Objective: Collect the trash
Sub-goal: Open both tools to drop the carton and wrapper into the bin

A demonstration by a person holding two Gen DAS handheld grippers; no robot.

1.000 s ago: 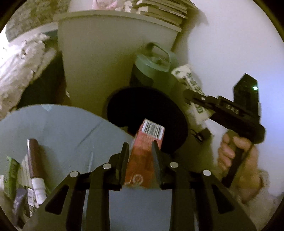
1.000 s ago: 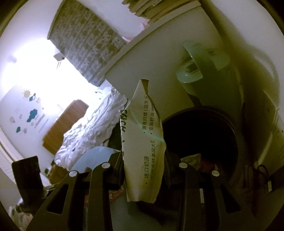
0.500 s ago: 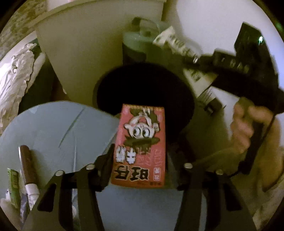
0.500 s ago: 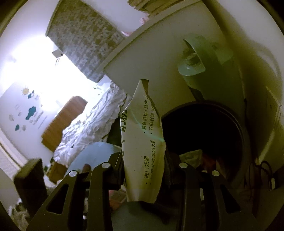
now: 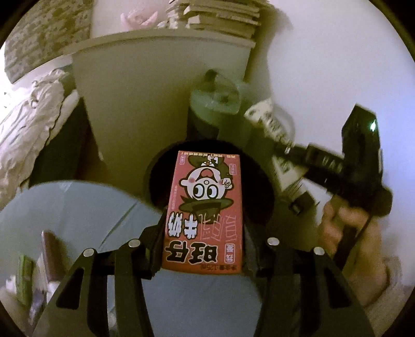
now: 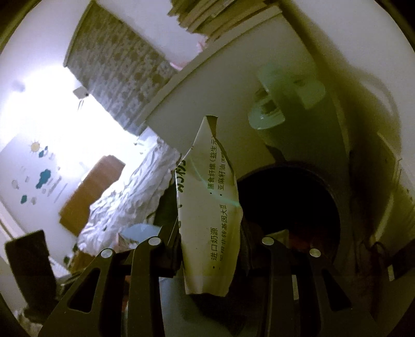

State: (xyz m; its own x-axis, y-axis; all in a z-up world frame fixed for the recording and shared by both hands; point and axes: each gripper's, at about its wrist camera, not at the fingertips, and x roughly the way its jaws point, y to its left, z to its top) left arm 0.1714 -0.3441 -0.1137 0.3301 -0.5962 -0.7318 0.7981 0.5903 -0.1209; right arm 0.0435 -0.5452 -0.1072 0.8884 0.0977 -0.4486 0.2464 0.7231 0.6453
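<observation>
Left gripper (image 5: 205, 248) clenched on a red milk carton (image 5: 205, 212), right gripper (image 6: 210, 248) on a torn wrapper (image 6: 210, 207); centre each over the black bin (image 5: 259, 186) before releasing

A red milk carton (image 5: 205, 215) and a torn white wrapper (image 6: 210, 207) are both above the black bin (image 5: 262, 186).

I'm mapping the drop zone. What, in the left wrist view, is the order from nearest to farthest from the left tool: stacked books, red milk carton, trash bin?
1. Red milk carton: clamped in the left tool.
2. Trash bin: its dark opening just beyond the carton.
3. Stacked books: top of view, on the cabinet.
</observation>
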